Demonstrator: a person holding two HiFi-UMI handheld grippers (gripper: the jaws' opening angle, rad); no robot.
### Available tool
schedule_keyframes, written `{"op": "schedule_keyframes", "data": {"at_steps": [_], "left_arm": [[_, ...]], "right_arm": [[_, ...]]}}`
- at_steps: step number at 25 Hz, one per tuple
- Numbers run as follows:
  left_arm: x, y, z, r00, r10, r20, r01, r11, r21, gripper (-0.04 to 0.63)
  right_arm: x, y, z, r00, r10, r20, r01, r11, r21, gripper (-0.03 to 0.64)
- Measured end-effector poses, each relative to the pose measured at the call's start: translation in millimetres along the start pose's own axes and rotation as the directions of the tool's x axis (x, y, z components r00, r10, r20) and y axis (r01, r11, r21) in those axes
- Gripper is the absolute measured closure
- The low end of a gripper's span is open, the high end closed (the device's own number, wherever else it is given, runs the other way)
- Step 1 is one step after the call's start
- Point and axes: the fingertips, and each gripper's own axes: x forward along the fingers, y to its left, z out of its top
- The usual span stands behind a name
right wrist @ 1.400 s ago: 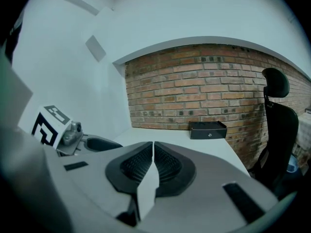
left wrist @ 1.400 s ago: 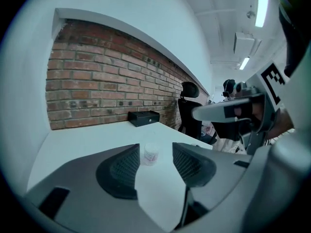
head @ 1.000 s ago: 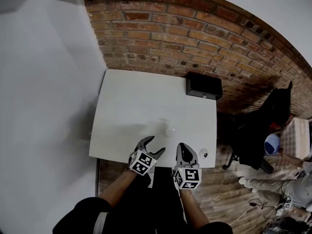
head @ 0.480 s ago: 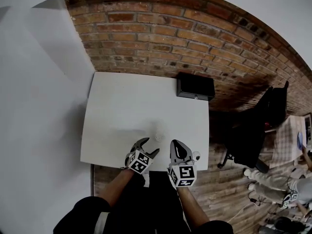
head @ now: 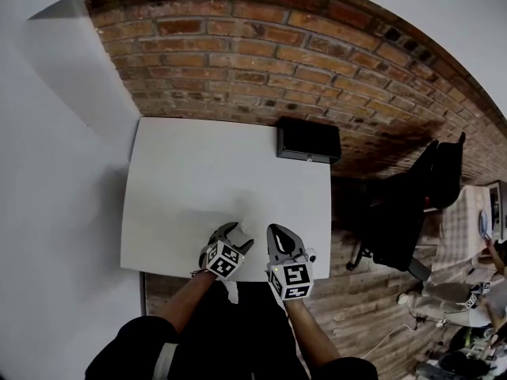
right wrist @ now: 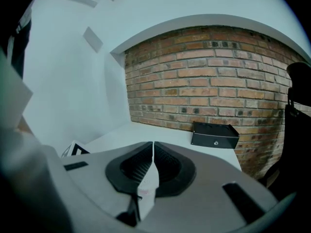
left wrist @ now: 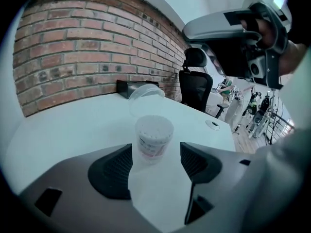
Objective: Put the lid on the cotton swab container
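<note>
The cotton swab container [left wrist: 154, 136] is a small clear tub full of white swabs, standing upright on the white table [head: 198, 172]. My left gripper [left wrist: 155, 150] is open, and the tub stands just ahead of the gap between its jaws, touching neither. Behind the tub lies the clear lid [left wrist: 145, 94]. In the head view the left gripper [head: 239, 234] is at the table's near edge, with the tub [head: 244, 229] barely showing at its tips. My right gripper [right wrist: 153, 145] is shut with nothing in it, and sits to the right [head: 277, 231], raised [left wrist: 233, 33].
A black box [head: 308, 142] stands at the table's far right corner against the brick wall [head: 261, 62]. A small round grommet [left wrist: 212, 124] is set into the table near its right edge. A black office chair [head: 404, 212] stands on the floor to the right.
The left gripper has closed in on the tub, which now stands at the mouth of its open jaws. The right gripper stays shut beside it.
</note>
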Motion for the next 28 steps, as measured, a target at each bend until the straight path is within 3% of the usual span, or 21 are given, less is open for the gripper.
{"op": "schedule_keyframes", "data": {"at_steps": [9, 14, 28], "left_arm": [[13.9, 3.3, -6.3, 0.998, -0.015, -0.054, 0.018, 0.998, 0.056, 0.297], [16.3, 8.8, -7.3, 0.998, 0.017, -0.059, -0.012, 0.997, 0.082, 0.363], [17.2, 9.1, -7.3, 0.998, 0.013, -0.064, -0.008, 0.997, 0.073, 0.365]], "right_arm": [[28.6, 0.0, -1.6, 0.997, 0.059, -0.054, -0.06, 0.998, -0.014, 0.594], [45.9, 1.8, -10.7, 0.985, 0.106, -0.133, -0.111, 0.993, -0.029, 0.594], [62.2, 5.3, -42.9, 0.954, 0.172, -0.248, -0.183, 0.983, -0.025, 0.594]]}}
